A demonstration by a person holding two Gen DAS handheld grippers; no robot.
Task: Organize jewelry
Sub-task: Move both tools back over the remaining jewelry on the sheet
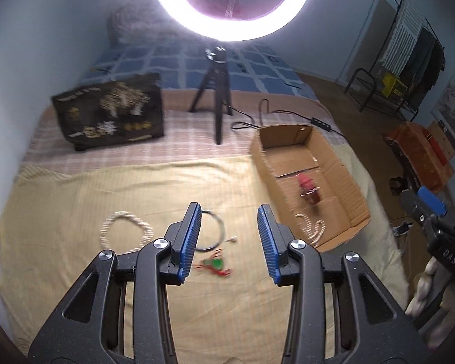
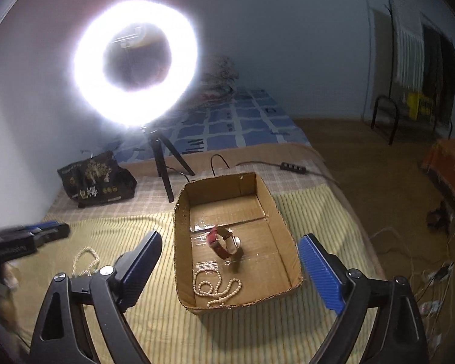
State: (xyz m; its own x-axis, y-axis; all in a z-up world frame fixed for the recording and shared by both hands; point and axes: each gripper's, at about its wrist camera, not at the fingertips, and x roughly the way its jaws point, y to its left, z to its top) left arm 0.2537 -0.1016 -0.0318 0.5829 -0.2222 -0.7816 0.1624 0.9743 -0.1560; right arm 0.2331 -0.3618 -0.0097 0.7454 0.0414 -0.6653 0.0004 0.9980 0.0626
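Observation:
An open cardboard box (image 2: pixel 185 227) lies on the yellow cloth; it also shows in the left wrist view (image 1: pixel 342 163). In it are a red-strapped watch (image 2: pixel 226 242) and a pearl necklace (image 2: pixel 217 288). On the cloth lie another pearl necklace (image 1: pixel 126 227), a dark cord necklace (image 1: pixel 220 230) and a green and red ornament (image 1: pixel 215 265). My left gripper (image 1: pixel 230 212) is open and empty above the cord and ornament. My right gripper (image 2: pixel 230 238) is open and empty, hovering over the box.
A ring light on a tripod (image 1: pixel 217 97) stands behind the box, its cable (image 1: pixel 288 115) running right. A black printed bag (image 1: pixel 109 110) sits at the back left. The bed edge drops to the floor on the right, with a clothes rack (image 1: pixel 406 54).

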